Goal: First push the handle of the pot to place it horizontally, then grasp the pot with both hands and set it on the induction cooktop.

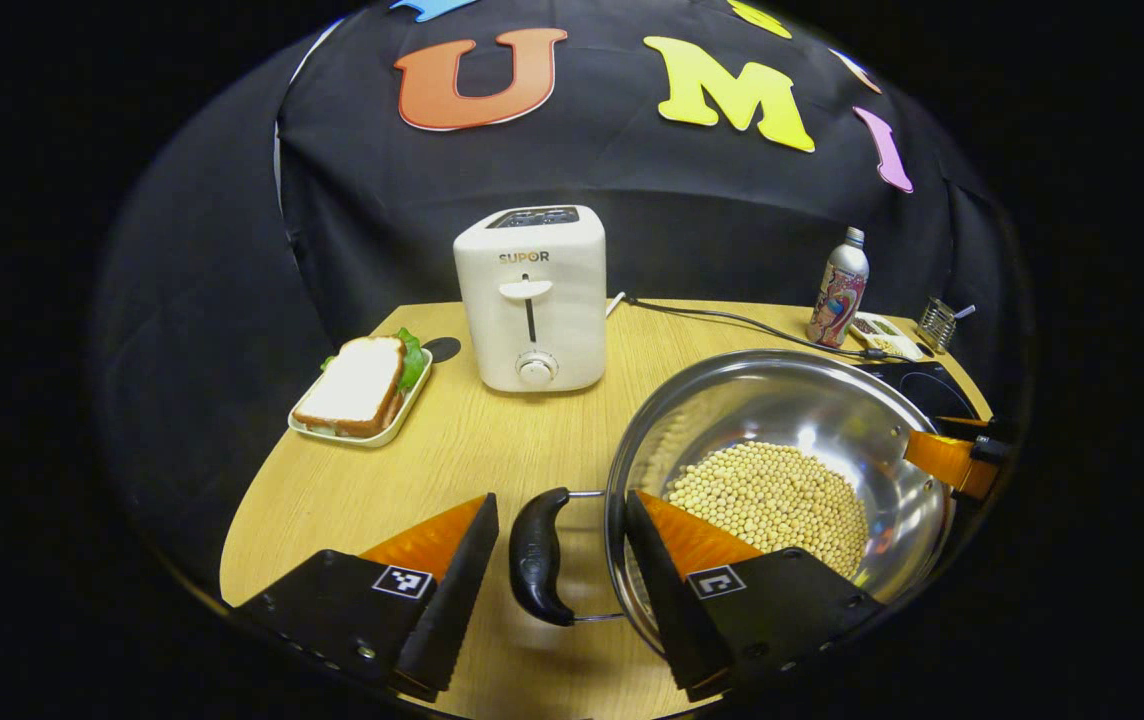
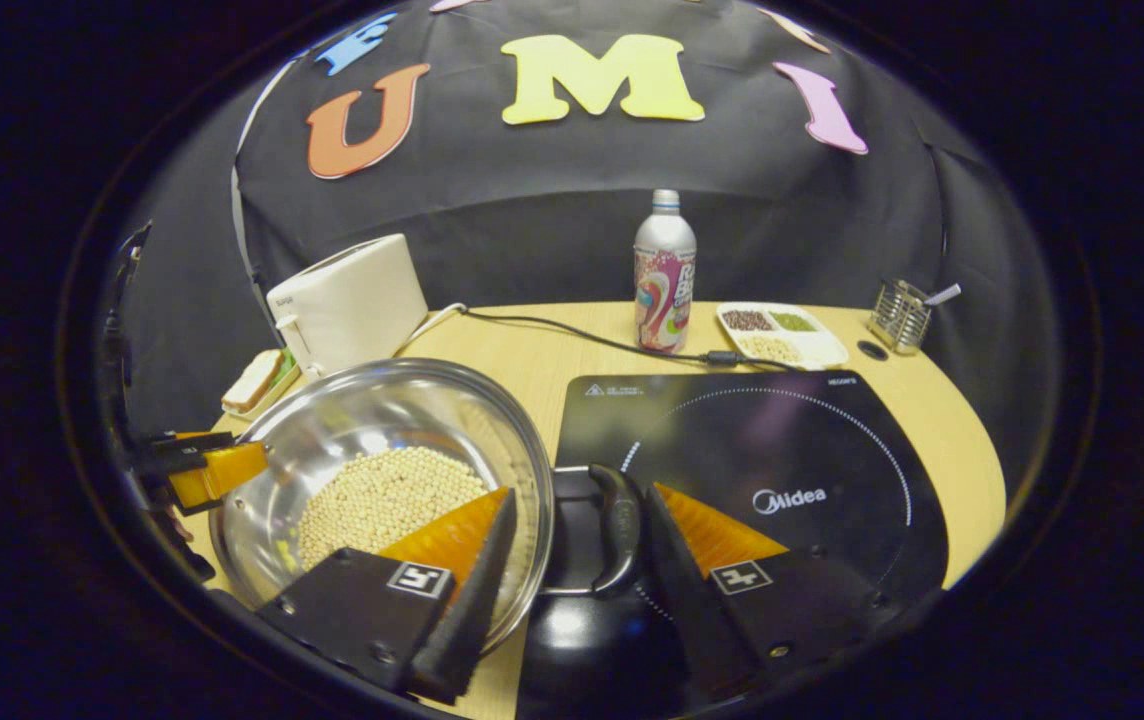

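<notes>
A steel pot [image 1: 782, 400] with pale beans inside stands on the wooden table. Its black left handle [image 1: 538, 556] lies between the fingers of my left gripper [image 1: 557, 575], which is open; one finger reaches over the pot's rim, the other stays outside the handle. In the right gripper view the pot [image 2: 372, 420] sits just left of the black induction cooktop [image 2: 792, 450]. Its right handle [image 2: 622, 525] hangs over the cooktop's near left edge, and my open right gripper [image 2: 582, 565] straddles it. Each gripper also appears across the pot, the left one [image 2: 207, 470] and the right one [image 1: 952, 460].
A white toaster [image 1: 532, 300] stands behind the pot, and a sandwich on a small tray [image 1: 362, 390] lies to its left. Behind the cooktop are a bottle [image 2: 664, 270], a divided dish of beans [image 2: 782, 335] and a metal holder [image 2: 900, 315]. A black cable [image 2: 572, 335] crosses the table.
</notes>
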Demonstrator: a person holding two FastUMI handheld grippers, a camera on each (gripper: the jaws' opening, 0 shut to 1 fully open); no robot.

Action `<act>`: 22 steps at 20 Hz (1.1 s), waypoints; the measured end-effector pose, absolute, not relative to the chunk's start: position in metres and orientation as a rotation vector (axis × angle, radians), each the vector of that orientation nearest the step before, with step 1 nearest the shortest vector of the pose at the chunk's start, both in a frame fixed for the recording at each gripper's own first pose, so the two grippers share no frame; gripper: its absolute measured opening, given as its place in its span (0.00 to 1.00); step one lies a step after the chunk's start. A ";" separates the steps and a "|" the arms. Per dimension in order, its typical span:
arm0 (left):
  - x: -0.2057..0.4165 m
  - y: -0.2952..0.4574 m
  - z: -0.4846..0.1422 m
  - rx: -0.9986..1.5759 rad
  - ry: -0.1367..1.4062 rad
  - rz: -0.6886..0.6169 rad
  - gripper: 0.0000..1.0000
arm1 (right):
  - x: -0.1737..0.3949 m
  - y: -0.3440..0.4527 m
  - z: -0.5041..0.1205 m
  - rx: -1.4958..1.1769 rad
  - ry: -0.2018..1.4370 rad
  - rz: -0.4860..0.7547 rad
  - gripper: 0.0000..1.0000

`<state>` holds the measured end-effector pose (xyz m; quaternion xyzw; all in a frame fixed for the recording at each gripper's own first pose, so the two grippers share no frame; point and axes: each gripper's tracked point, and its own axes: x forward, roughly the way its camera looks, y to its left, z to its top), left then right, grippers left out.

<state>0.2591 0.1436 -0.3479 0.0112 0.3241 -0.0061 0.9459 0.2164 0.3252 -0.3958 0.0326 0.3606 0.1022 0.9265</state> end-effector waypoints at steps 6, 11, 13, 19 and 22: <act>0.258 0.139 -0.356 0.030 0.692 -0.028 0.71 | 0.218 0.325 -0.402 -0.006 0.766 0.213 0.78; 0.258 0.140 -0.354 0.032 0.695 -0.022 0.67 | 0.221 0.324 -0.404 -0.078 0.758 0.231 0.73; 0.257 0.139 -0.352 0.022 0.696 -0.016 0.67 | 0.223 0.323 -0.403 -0.101 0.761 0.255 0.67; 0.243 0.142 -0.341 -0.009 0.720 0.022 0.66 | 0.218 0.327 -0.383 -0.138 0.768 0.307 0.61; 0.232 0.144 -0.314 -0.027 0.703 0.040 0.66 | 0.214 0.324 -0.352 -0.139 0.733 0.329 0.60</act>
